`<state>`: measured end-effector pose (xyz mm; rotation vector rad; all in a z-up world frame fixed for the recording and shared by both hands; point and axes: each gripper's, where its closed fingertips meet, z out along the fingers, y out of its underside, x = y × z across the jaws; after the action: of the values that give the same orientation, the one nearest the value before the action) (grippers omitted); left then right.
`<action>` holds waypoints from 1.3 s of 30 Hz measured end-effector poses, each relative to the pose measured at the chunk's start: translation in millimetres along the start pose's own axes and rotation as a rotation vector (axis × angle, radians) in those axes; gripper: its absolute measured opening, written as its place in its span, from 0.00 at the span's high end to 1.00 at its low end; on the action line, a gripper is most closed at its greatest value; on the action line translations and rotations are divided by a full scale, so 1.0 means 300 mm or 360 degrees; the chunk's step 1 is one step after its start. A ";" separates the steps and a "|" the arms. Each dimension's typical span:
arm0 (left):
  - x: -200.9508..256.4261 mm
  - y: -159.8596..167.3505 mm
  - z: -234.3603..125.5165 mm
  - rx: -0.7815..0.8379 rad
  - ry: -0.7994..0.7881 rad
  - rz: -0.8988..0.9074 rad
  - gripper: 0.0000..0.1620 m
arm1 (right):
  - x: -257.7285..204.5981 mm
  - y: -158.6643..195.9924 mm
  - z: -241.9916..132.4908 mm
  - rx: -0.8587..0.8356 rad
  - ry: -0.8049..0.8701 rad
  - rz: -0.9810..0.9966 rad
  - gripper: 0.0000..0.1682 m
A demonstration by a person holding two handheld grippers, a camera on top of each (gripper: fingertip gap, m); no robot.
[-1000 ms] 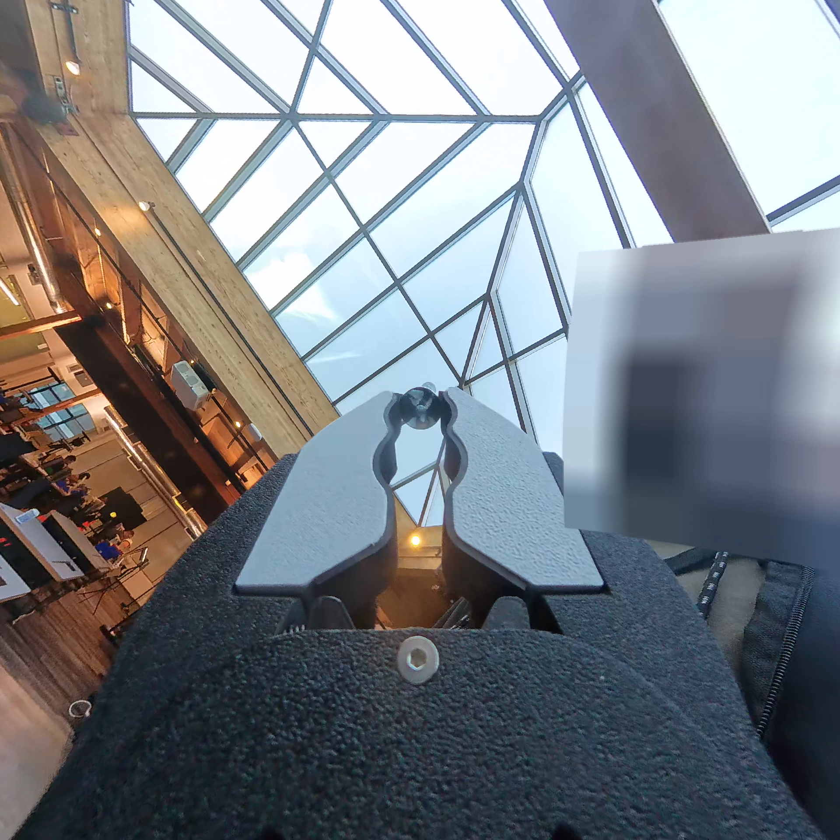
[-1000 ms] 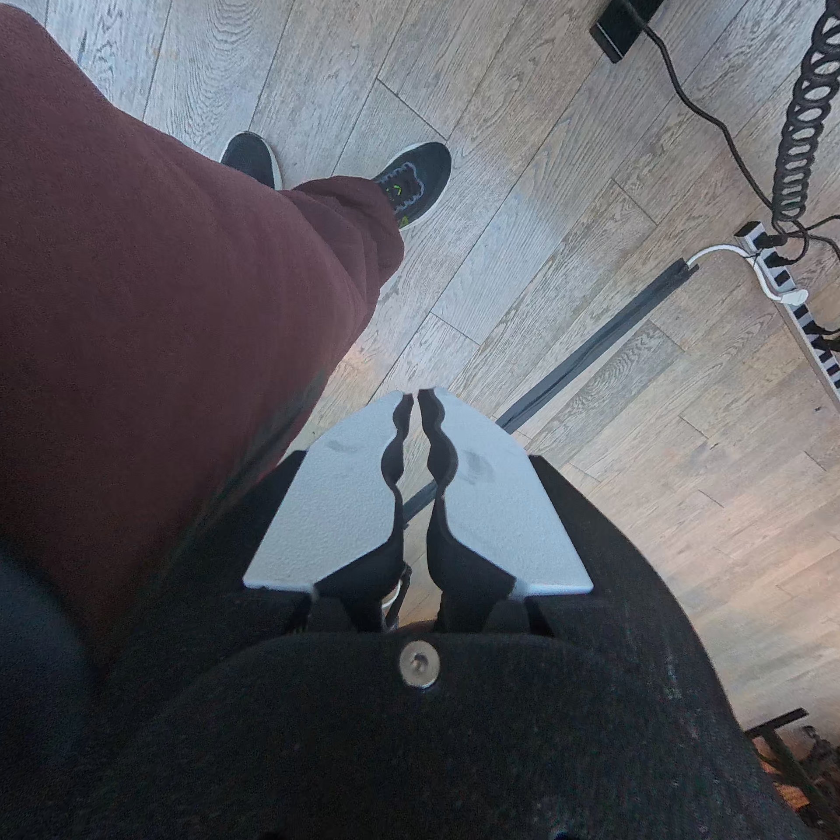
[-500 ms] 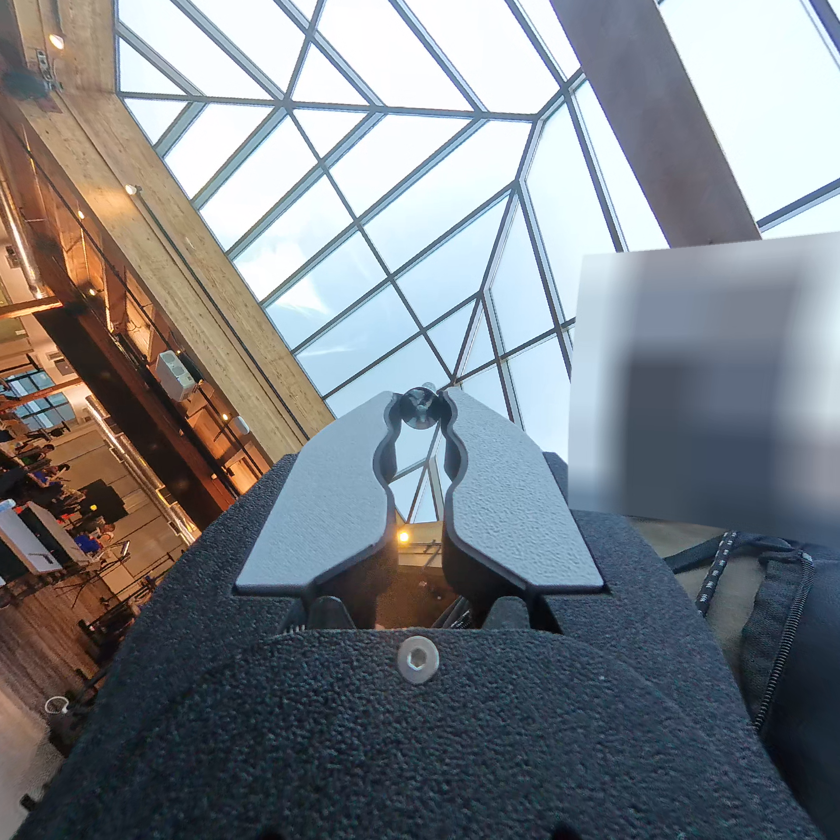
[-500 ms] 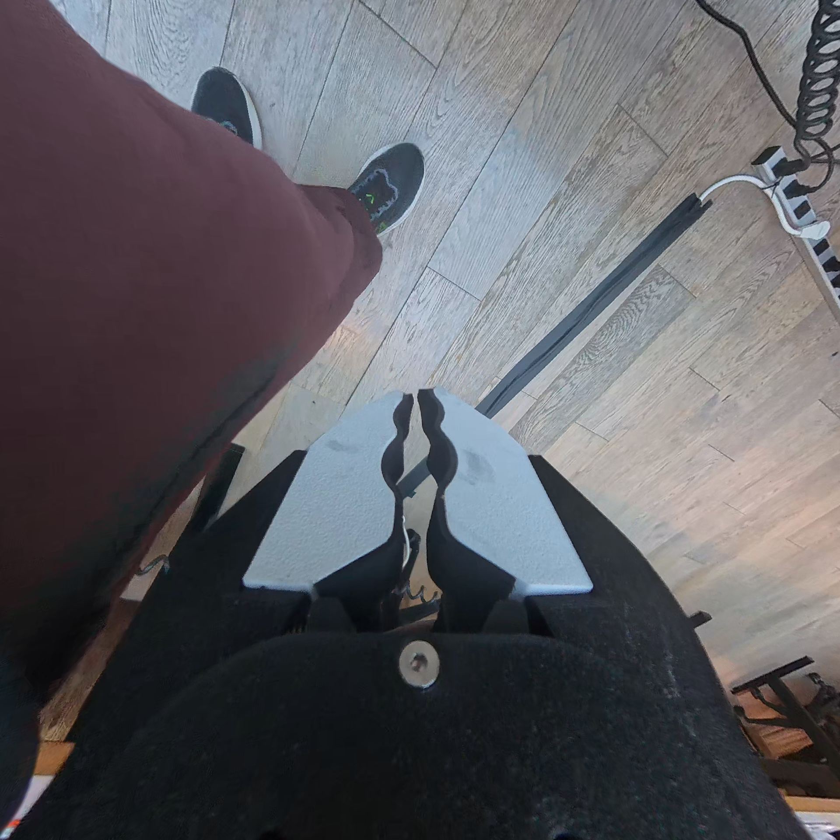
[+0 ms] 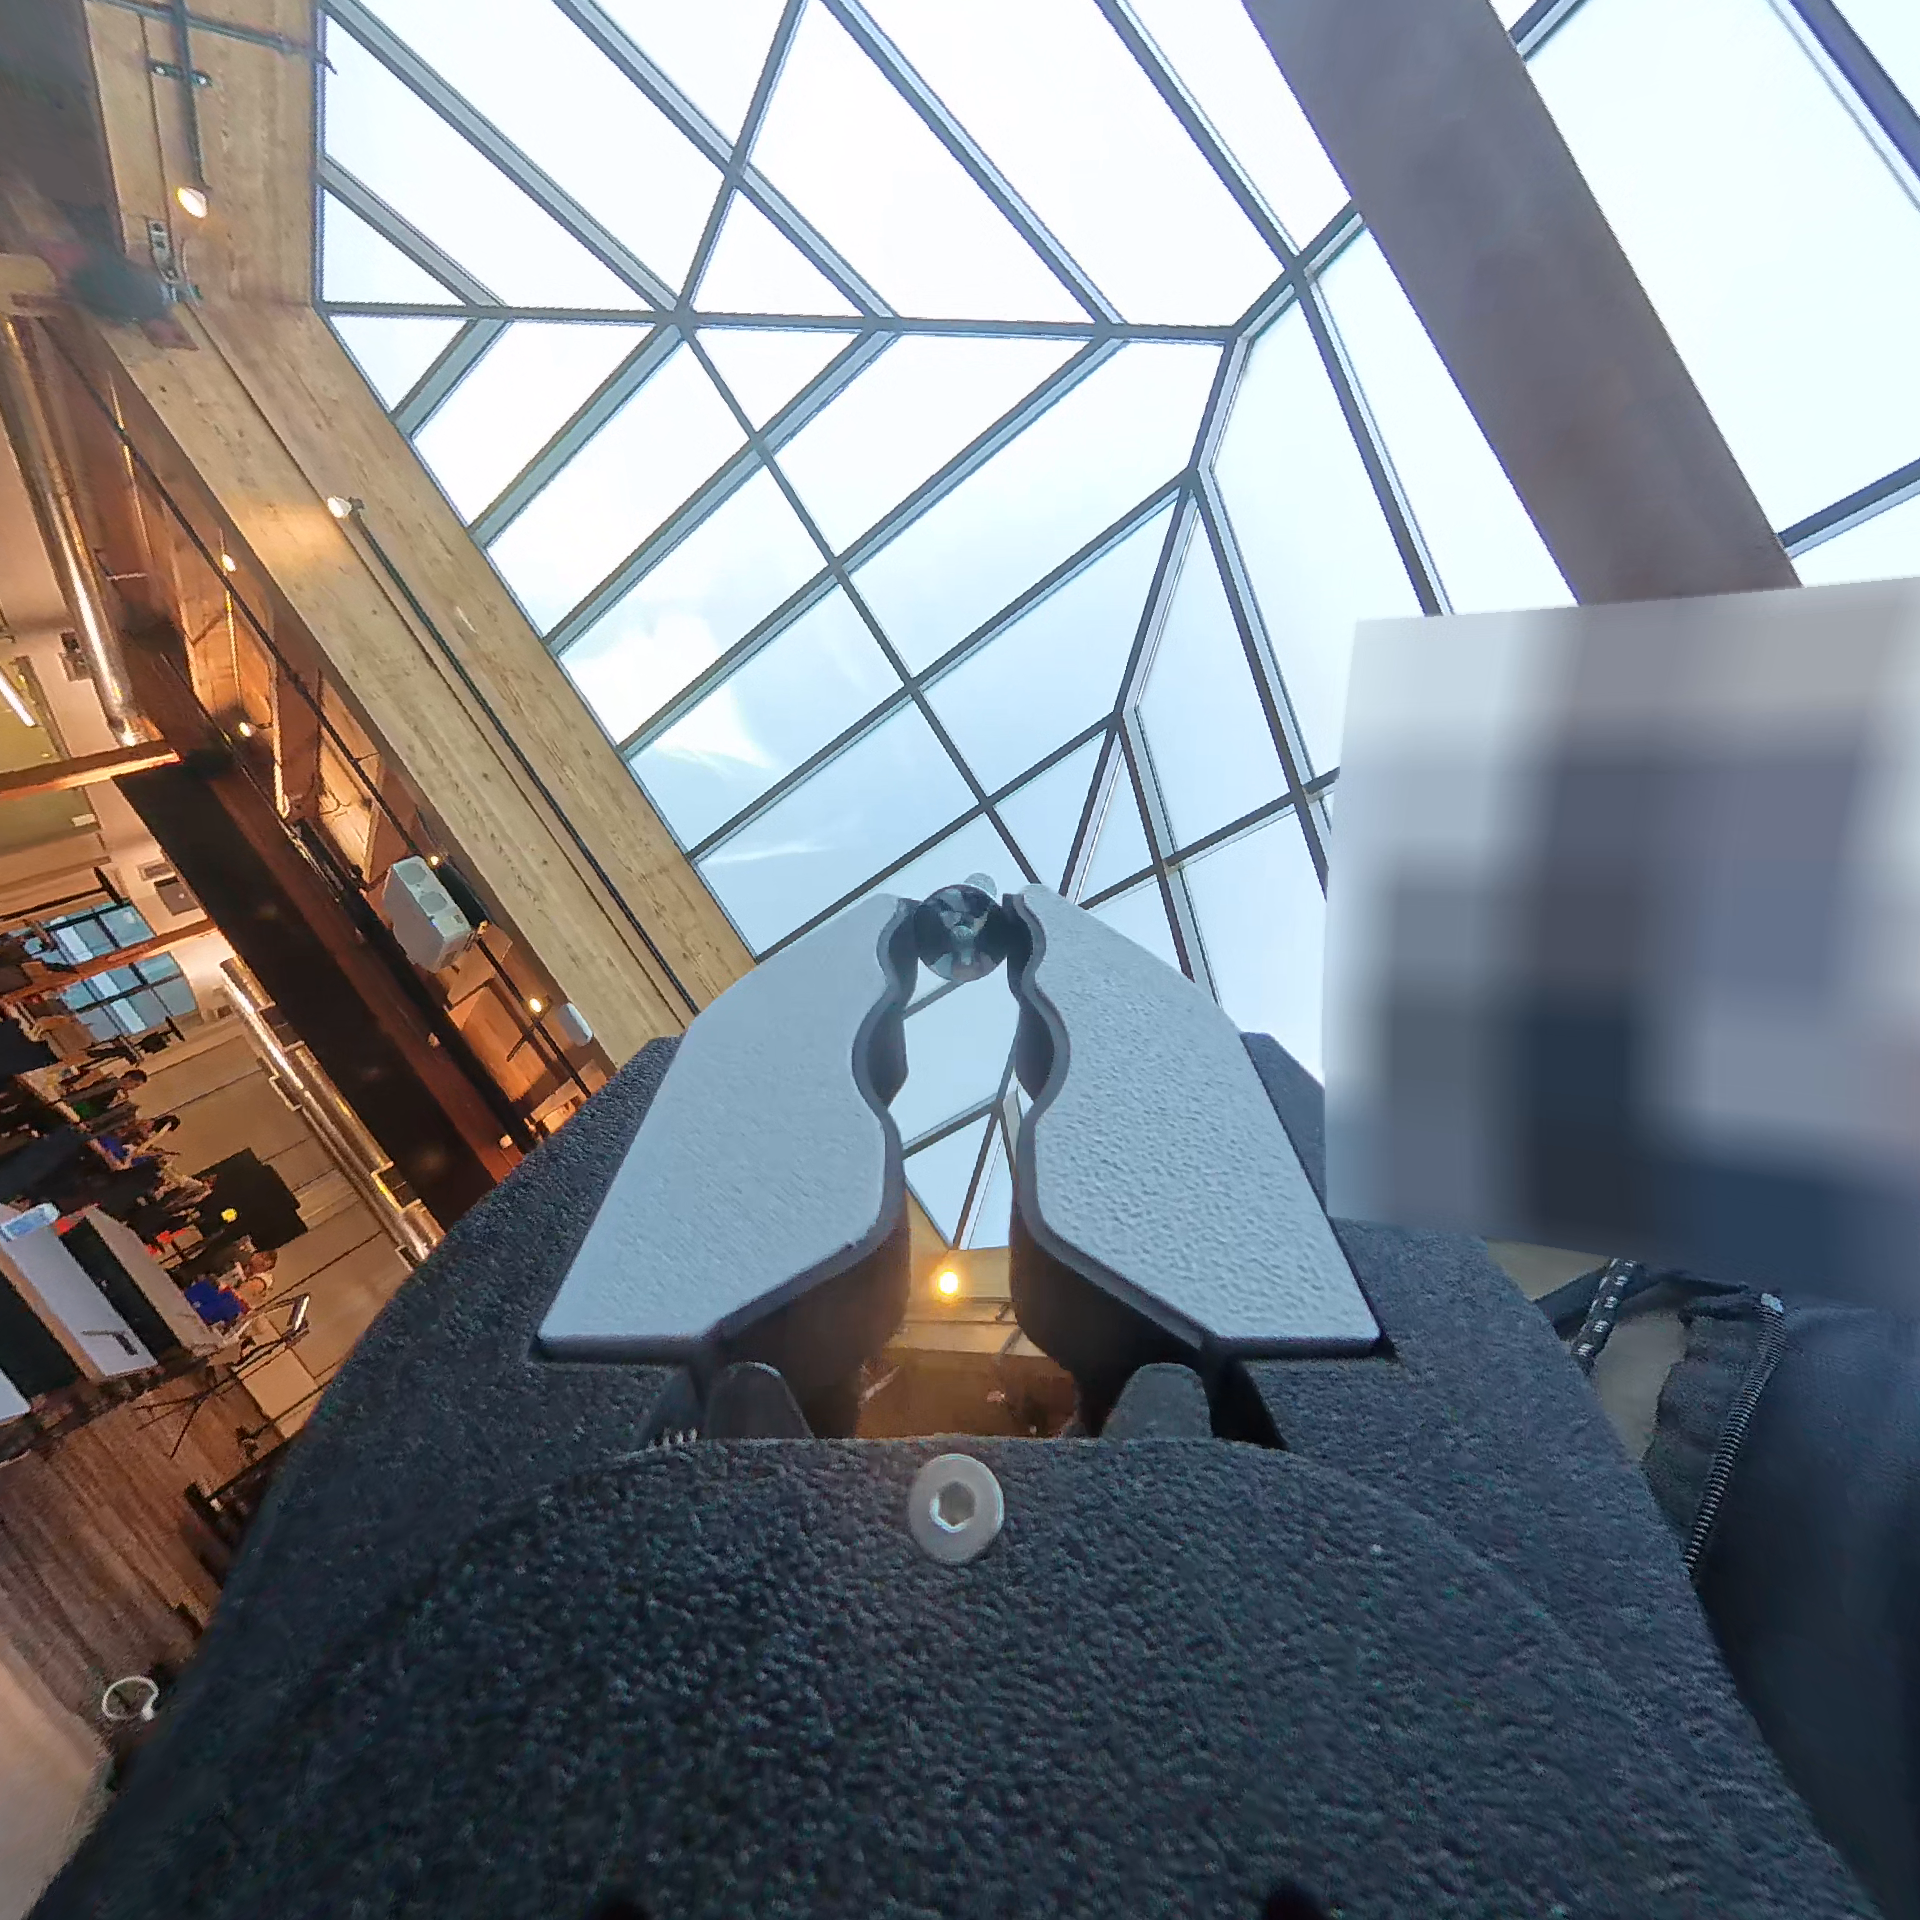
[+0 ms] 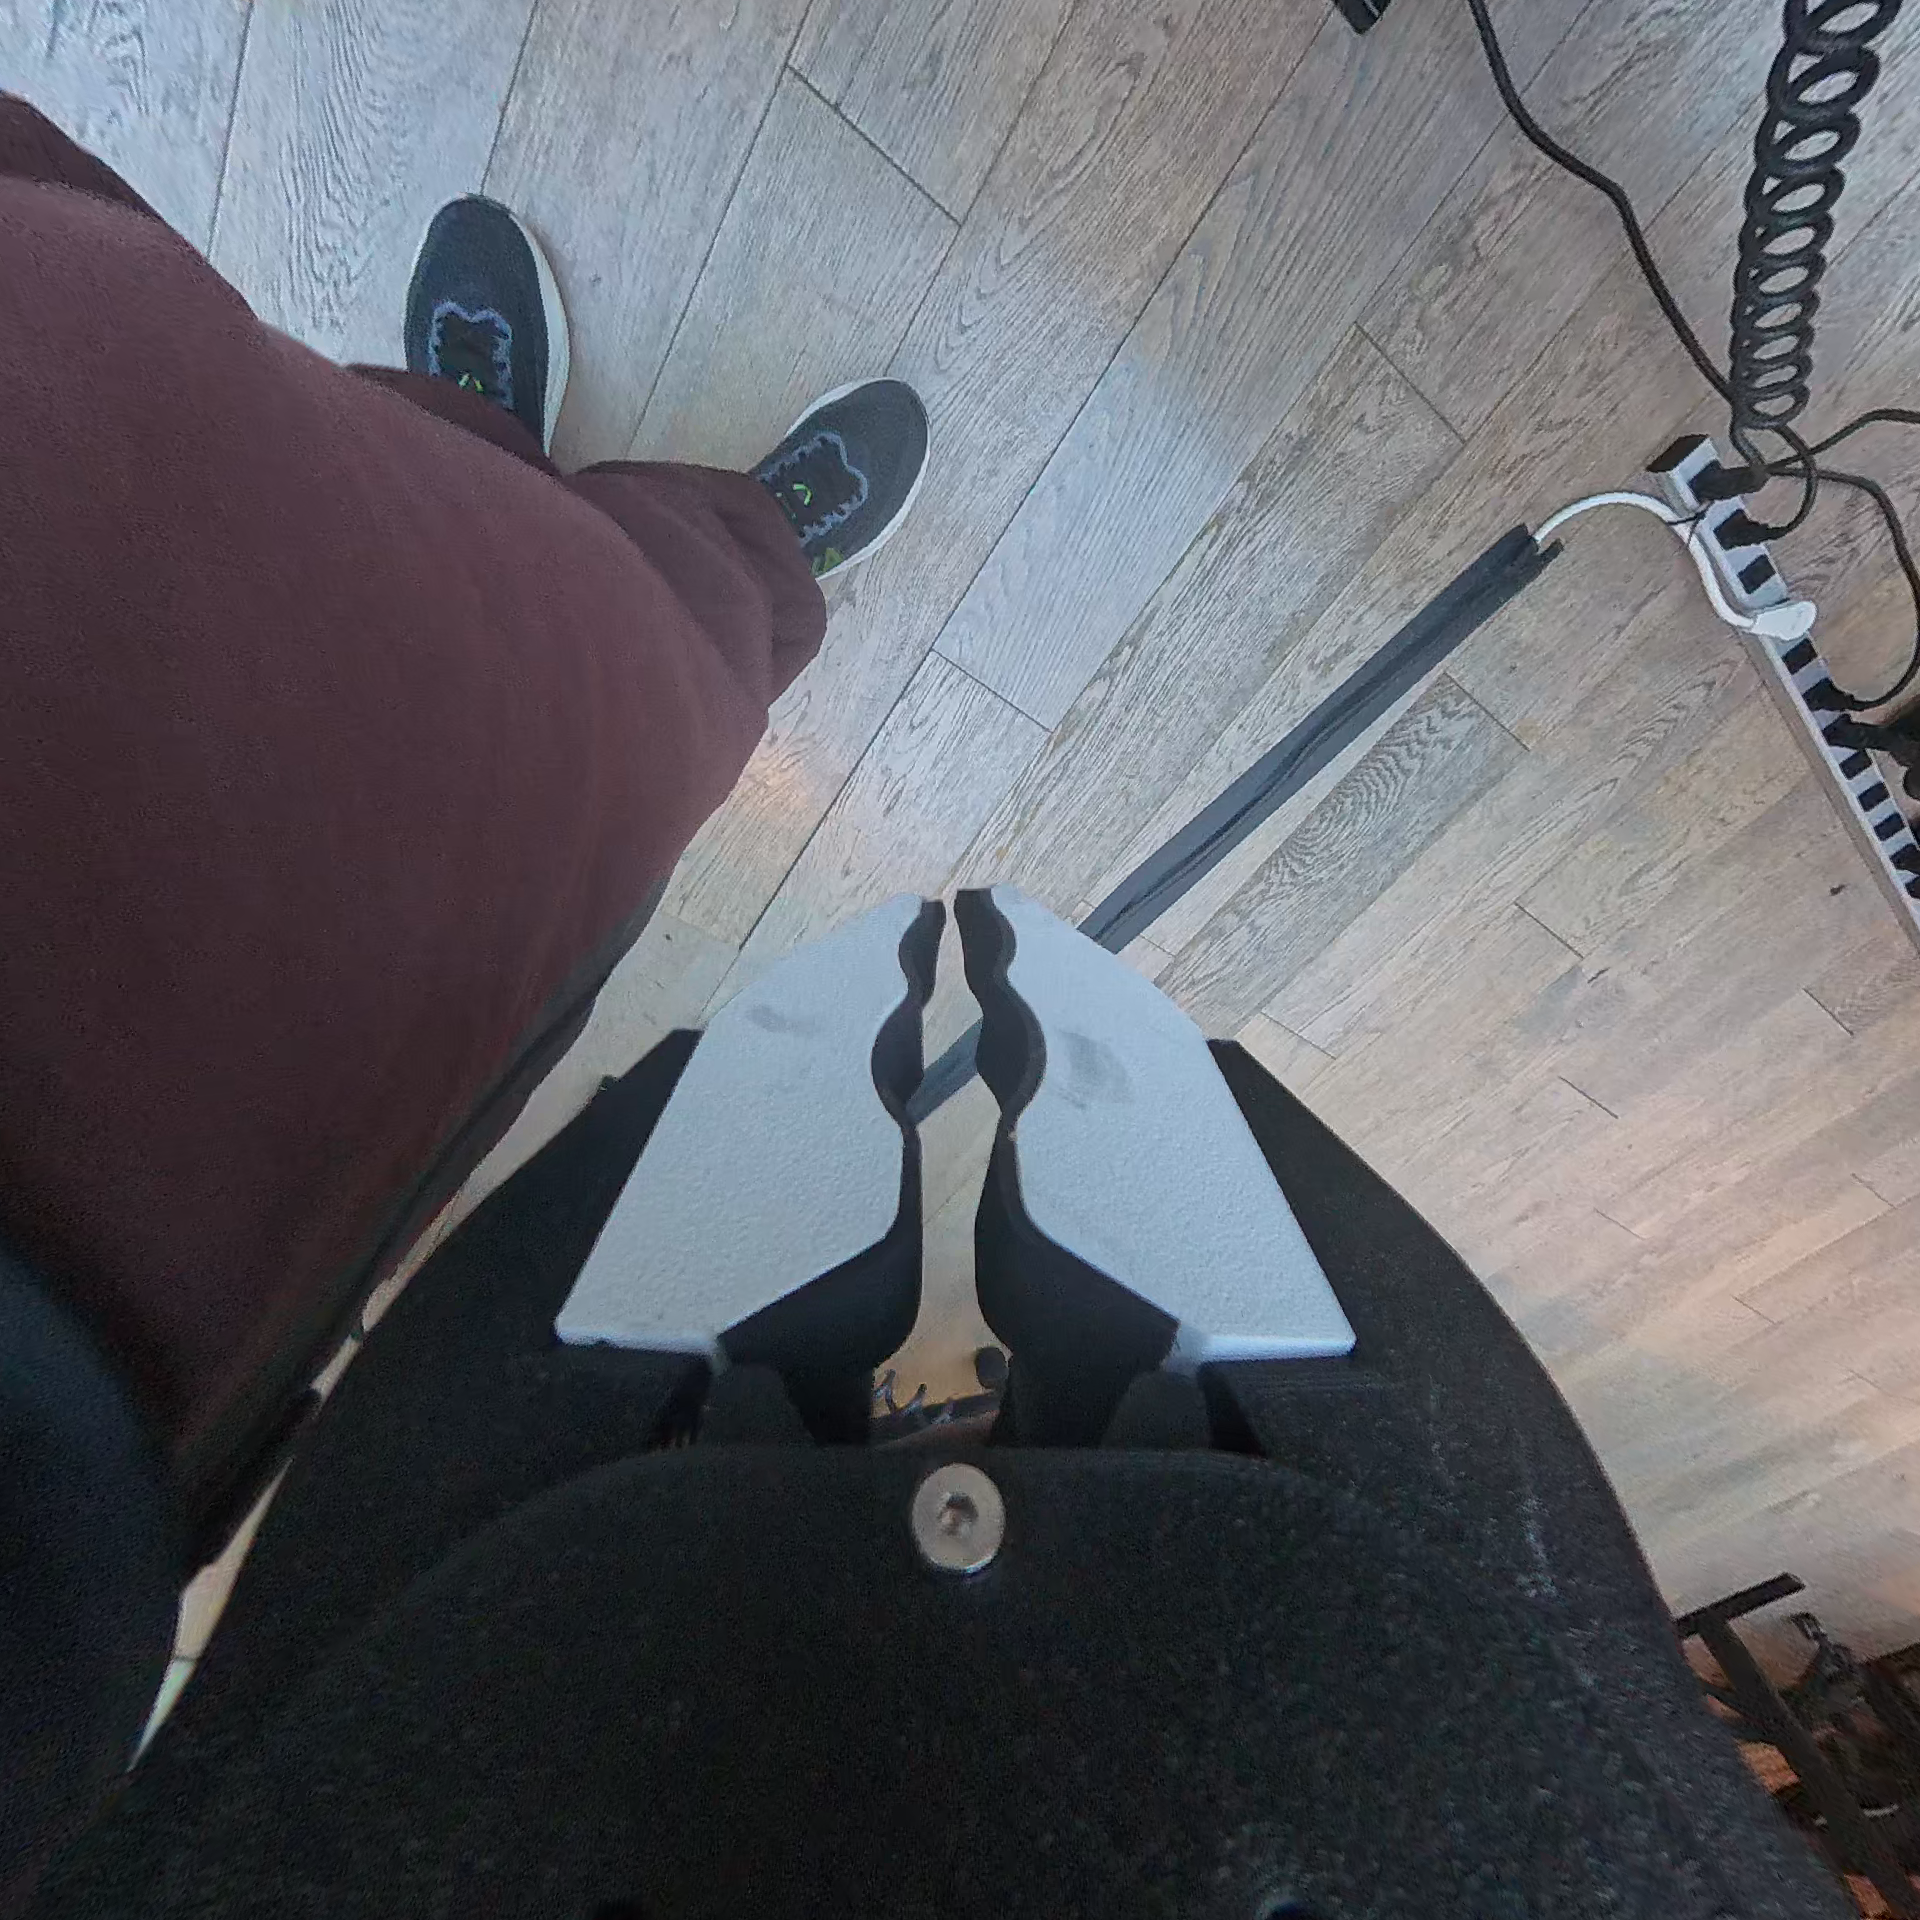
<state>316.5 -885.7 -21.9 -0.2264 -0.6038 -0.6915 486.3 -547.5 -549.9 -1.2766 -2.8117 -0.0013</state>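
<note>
The left gripper (image 5: 958, 930) clenches a small dark screw (image 5: 954, 928) below the glass roof (image 5: 883, 520). The right gripper (image 6: 951, 906), clenched and empty, points down over the wooden floor (image 6: 1247, 312).

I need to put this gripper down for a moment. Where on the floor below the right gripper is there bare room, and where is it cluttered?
Bare planks lie between the shoes and the black floor strip, and right of the strip below the power strip. Crowded: the upper right, with the coiled cord and cables, and the left, filled by the person's leg. The right gripper hangs shut, empty.
</note>
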 end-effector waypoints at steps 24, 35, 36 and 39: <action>0.148 -0.453 -0.354 0.0410 -0.0259 0.0394 0.90 | -0.121 -1.197 -1.244 0.1876 0.0276 -0.1003 0.91; 0.487 -0.826 -0.834 0.0264 -0.0635 0.0559 0.90 | -0.797 -1.425 -0.819 0.1436 -0.0125 -0.1191 0.88; 0.513 -0.861 -0.856 0.0280 -0.0636 0.0578 0.90 | -0.825 -1.419 -0.751 0.1374 -0.0154 -0.1132 0.88; 0.557 -0.965 -0.903 0.0315 -0.0645 0.0653 0.90 | -0.885 -1.453 -0.672 0.1278 -0.0161 -0.1052 0.88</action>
<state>348.8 -1297.8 -141.7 -0.2977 -0.9735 -0.1833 342.6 -1038.7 -352.4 -0.1751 -2.6636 1.0418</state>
